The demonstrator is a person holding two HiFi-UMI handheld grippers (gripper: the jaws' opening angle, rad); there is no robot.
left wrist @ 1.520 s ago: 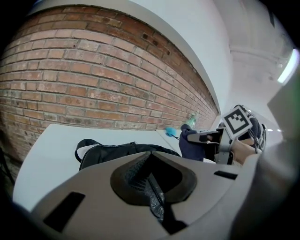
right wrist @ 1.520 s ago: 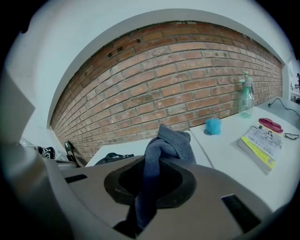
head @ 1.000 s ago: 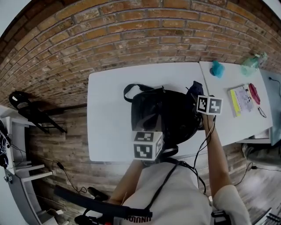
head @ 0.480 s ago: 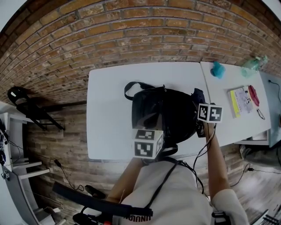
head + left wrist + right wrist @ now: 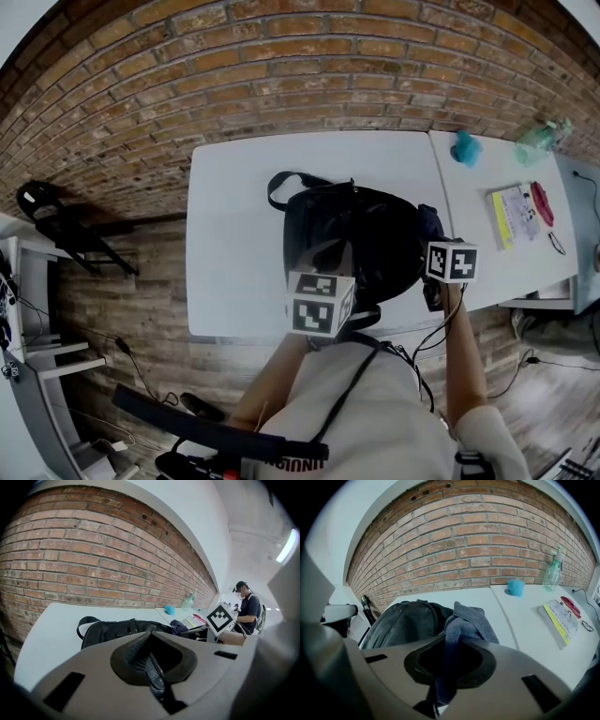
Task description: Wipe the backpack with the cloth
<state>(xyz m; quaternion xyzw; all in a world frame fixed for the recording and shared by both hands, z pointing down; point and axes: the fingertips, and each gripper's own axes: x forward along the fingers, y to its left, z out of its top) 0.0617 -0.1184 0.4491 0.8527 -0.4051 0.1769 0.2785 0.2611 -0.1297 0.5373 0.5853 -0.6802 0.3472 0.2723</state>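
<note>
A black backpack (image 5: 347,234) lies on the white table (image 5: 234,244), also seen in the left gripper view (image 5: 117,631) and the right gripper view (image 5: 401,623). My left gripper (image 5: 153,668) is at the bag's near edge, shut on a black textured strap of the backpack; its marker cube (image 5: 319,302) shows from the head. My right gripper (image 5: 446,663) is shut on a grey-blue cloth (image 5: 466,620) that rests against the bag's right side (image 5: 428,223). Its marker cube (image 5: 452,261) is near the table's front edge.
A second white table (image 5: 487,253) adjoins on the right, carrying a teal object (image 5: 463,147), a spray bottle (image 5: 539,136), a yellow-edged booklet (image 5: 513,214) and a pink item (image 5: 544,200). A brick wall runs behind. A seated person (image 5: 247,609) is far right; a black stand (image 5: 56,230) is on the floor left.
My right gripper has slid with the cloth down the backpack's right side toward the table's near edge. The left gripper has stayed put.
</note>
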